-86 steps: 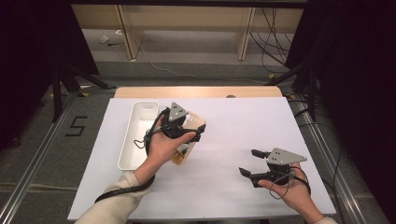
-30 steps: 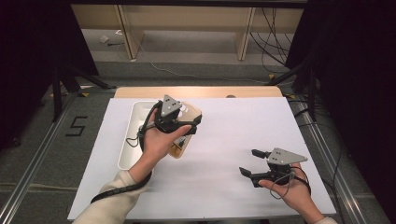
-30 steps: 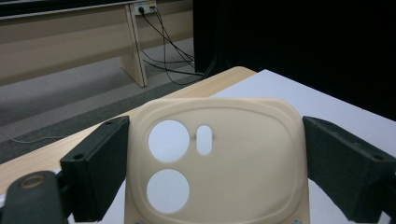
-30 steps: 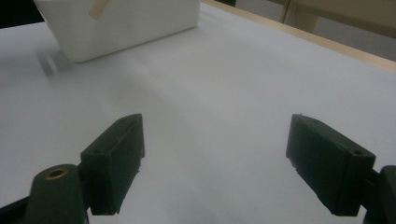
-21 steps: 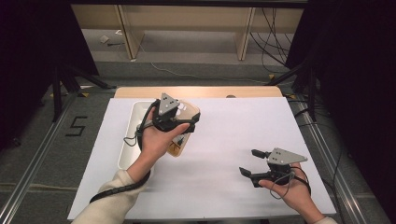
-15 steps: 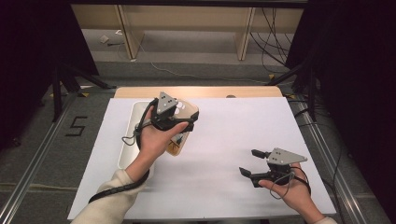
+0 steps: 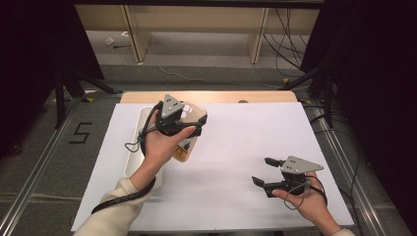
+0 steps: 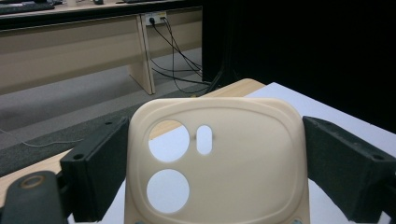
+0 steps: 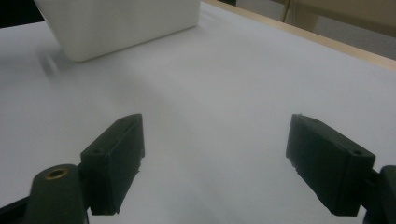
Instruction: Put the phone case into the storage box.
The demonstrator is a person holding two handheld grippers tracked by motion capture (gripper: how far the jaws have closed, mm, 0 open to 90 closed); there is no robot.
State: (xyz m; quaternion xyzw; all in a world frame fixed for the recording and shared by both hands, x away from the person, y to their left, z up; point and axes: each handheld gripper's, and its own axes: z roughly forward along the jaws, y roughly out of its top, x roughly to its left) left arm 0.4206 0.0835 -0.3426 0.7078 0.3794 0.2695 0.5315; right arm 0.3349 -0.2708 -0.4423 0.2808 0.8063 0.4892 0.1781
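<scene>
At the near right of the white-covered table point(image 7: 236, 196), the person's right hand point(image 7: 307, 204) held the right gripper point(image 7: 268, 172) low over the bare sheet, its two black jaws standing wide apart with nothing between them; the right gripper view showed the same open gap over plain white surface. Farther in and to the left, the person's left hand point(image 7: 160, 145), in a cream sleeve point(image 7: 115, 204), carried the left gripper point(image 7: 196, 129) raised above the table, its grey three-cornered plate on top and its cable looping down beside the wrist. That gripper was clamped on a cream-coloured, smooth plastic phone case with rounded corners point(image 8: 217, 161): in the left gripper view the case stood upright between the jaws, each black jaw pressing on one long edge, and two round camera holes and a small oval slot sat in its upper left part. From the high view the case point(image 7: 194, 118) hung tilted, partly hidden by the hand, just right of a long white rectangular plastic tray point(image 7: 135, 160) that lay on the left side of the sheet. In the right gripper view, the tray's white wall point(image 9: 116, 23) stood well beyond the open jaws. Behind the sheet, the bare wooden edge of the table point(image 7: 246, 97) showed, and beyond it the grey floor point(image 7: 196, 54) with trailing cables.
</scene>
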